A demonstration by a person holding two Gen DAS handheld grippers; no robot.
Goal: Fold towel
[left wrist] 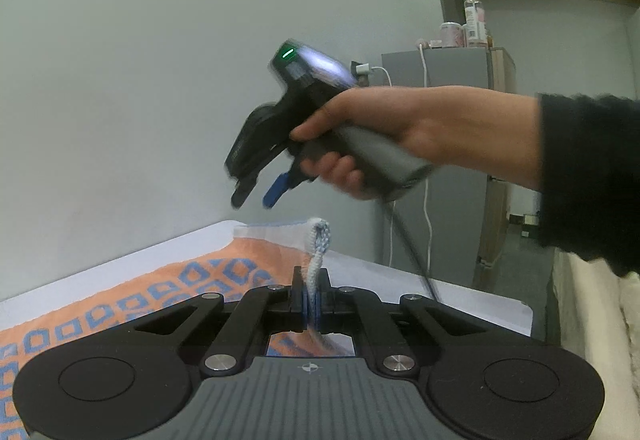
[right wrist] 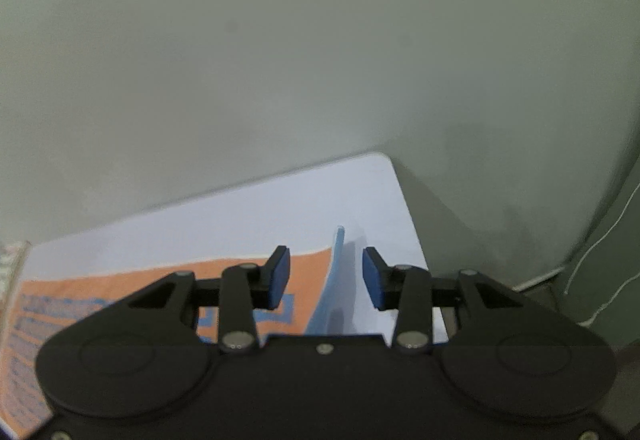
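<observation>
On one table [right wrist: 280, 208], one towel [left wrist: 120, 304], two hand-held grippers.

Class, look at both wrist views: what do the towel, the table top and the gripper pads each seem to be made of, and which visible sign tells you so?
Towel: woven terry-like cloth, matte; its pinched corner shows looped threads and it drapes softly.
Table top: smooth, hard, pale sheet, perhaps laminate or plastic; even, with a rounded corner.
Gripper pads: blue, matte, probably rubber or soft plastic; the blur leaves it open.

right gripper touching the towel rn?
Apart. The left wrist view shows the right gripper in the air, clear above the towel; the right wrist view shows nothing between its open pads. Only the left gripper pinches the towel.
</observation>
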